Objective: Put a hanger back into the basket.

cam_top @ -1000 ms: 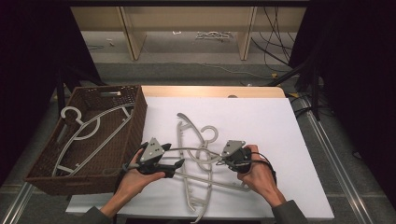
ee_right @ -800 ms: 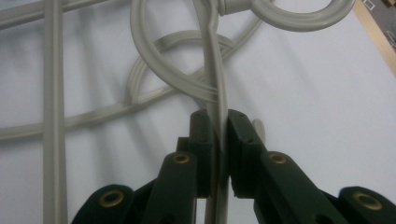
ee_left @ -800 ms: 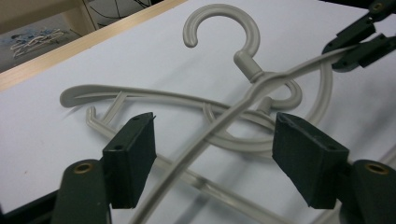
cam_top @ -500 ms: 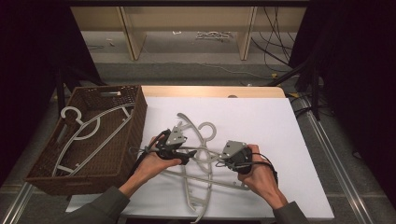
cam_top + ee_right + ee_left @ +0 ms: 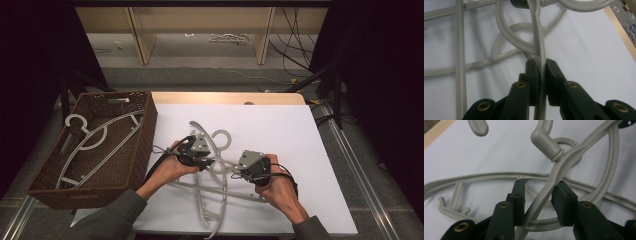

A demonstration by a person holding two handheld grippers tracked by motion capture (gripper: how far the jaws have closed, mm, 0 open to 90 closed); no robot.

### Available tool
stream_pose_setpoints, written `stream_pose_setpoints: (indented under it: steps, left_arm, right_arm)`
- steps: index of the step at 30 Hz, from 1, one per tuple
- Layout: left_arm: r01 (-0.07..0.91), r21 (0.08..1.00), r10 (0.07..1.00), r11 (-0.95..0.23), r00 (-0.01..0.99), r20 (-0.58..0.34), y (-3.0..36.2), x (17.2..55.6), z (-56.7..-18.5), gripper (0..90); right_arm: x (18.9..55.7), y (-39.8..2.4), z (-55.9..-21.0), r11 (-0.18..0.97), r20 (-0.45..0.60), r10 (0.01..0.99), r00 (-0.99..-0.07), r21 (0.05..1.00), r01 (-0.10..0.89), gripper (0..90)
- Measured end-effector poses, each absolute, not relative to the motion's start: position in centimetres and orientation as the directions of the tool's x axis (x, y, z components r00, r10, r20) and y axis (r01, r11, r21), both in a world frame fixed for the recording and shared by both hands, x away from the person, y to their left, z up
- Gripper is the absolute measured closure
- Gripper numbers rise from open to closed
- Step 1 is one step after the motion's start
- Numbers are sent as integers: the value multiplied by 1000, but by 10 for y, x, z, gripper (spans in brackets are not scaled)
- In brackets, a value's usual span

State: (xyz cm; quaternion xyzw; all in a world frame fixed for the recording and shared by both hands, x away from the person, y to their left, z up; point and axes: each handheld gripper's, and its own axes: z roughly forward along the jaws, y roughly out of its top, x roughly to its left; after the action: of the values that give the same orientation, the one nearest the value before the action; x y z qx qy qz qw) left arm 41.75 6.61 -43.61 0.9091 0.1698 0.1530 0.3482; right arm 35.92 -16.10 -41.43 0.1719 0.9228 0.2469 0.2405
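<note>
Two hangers tangled mid-table, both grippers on the upper one

The right gripper point(image 5: 539, 67) is clenched on the top hanger's point(image 5: 220, 150) arm; the left gripper point(image 5: 539, 192) has just been closing around its other arm, pads not yet pressing. Lifted now, its hook could snag the lower hanger point(image 5: 212, 200) and drag it toward the basket point(image 5: 142, 145) at left.

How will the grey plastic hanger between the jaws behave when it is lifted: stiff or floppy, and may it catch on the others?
The hanger looks like thin moulded plastic, so probably light and fairly stiff. Its arm crosses the other hangers, so it may snag and drag them. The right gripper pinches one narrow bar, so it could swing.
</note>
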Motion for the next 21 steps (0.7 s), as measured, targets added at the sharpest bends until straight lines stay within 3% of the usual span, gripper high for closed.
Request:
stream_pose_setpoints:
  steps: [9, 12, 15, 17, 21]
  left_arm:
    - [80, 636, 308, -767, 916, 257, 63, 402, -422, 770]
    - [67, 635, 284, -769, 927, 246, 63, 396, -418, 818]
    - [59, 655, 292, -753, 922, 253, 64, 391, -408, 820]
    - [73, 671, 321, -737, 913, 253, 69, 393, -398, 821]
    - [97, 683, 352, -724, 903, 246, 77, 396, -393, 821]
  right_arm:
    - [360, -166, -411, 804, -385, 463, -798, 561, 196, 759]
    - [361, -168, -409, 777, -400, 510, -761, 594, 209, 614]
    - [360, -169, -406, 756, -394, 539, -745, 615, 222, 560]
    - [362, -172, -402, 701, -386, 587, -712, 681, 209, 450]
    - [362, -173, -395, 618, -308, 636, -707, 752, 229, 396]
